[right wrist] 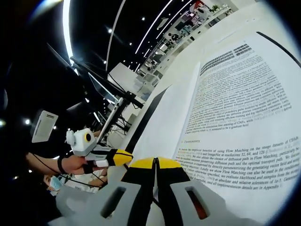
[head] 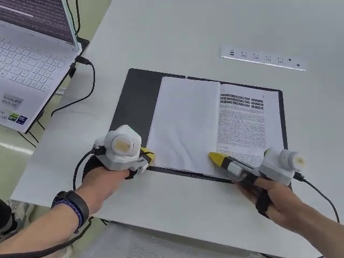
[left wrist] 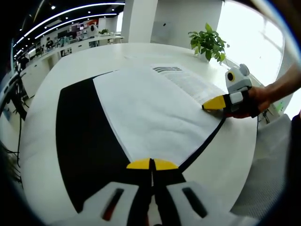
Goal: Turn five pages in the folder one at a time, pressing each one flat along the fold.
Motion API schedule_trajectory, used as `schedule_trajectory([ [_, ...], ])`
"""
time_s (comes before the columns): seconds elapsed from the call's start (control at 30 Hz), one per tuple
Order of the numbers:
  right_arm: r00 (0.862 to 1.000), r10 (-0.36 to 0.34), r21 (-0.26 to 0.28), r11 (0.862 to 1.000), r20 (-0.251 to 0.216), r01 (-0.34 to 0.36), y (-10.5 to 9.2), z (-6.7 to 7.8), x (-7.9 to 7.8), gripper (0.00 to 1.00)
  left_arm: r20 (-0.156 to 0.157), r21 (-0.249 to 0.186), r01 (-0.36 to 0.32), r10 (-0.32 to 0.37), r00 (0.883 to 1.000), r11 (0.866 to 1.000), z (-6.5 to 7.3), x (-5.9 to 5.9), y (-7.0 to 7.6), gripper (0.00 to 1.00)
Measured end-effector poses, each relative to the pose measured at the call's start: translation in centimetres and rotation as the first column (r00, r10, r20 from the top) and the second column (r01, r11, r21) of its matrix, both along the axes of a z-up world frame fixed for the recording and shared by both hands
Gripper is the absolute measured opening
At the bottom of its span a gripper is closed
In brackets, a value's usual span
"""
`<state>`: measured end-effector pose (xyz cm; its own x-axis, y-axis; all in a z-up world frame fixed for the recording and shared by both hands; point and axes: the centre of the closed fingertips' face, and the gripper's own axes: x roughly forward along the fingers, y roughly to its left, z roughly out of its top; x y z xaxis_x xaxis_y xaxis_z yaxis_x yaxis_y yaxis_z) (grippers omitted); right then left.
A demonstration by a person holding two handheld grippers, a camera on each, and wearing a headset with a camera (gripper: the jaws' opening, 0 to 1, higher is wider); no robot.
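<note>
The folder's (head: 134,102) fold runs up from lower centre. The right gripper (head: 217,157), fingers clenched and empty, sits at its lower end, nearer than the equally clenched left gripper (head: 147,156).

Black, white, yellow.
The folder (head: 134,99) is black; its left page (head: 183,123) is white, the right page (head: 250,123) white with black print. The left gripper (head: 146,156) and right gripper (head: 215,157) are white, yellow-tipped; the table (head: 177,32) is white.

On the printed page (right wrist: 244,108) of your folder (head: 134,97), toward its lower edge, you can read "Flow Matching", "ImageNet at resolutions 32, 64, and 128" and "Appendix" — the rest blurs. The stickers (head: 12,107) on the laptop (head: 32,59) at the worktop's (head: 177,32) left edge — too small to read.
</note>
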<state>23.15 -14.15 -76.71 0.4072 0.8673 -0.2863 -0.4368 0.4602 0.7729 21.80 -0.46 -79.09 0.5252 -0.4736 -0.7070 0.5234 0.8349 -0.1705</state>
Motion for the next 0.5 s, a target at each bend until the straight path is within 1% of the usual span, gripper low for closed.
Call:
schedule_trajectory([
  [0.1,1.0,-0.002,0.005,1.0,-0.014,0.002,-0.3,-0.3,-0.8,0.0,0.002,0.0,0.0,0.0,1.0,1.0,0.0,0.0,0.0,0.0],
  [0.37,1.0,0.012,-0.008,1.0,-0.015,-0.012,-0.4,-0.9,-2.4,0.0,0.003,0.005,0.011,-0.011,1.0,1.0,0.0,-0.1,-0.1,0.0],
  [0.5,1.0,0.013,-0.022,1.0,-0.013,-0.014,-0.5,-1.1,-2.9,0.0,-0.012,0.009,0.021,-0.021,1.0,1.0,0.0,-0.1,-0.1,0.0],
])
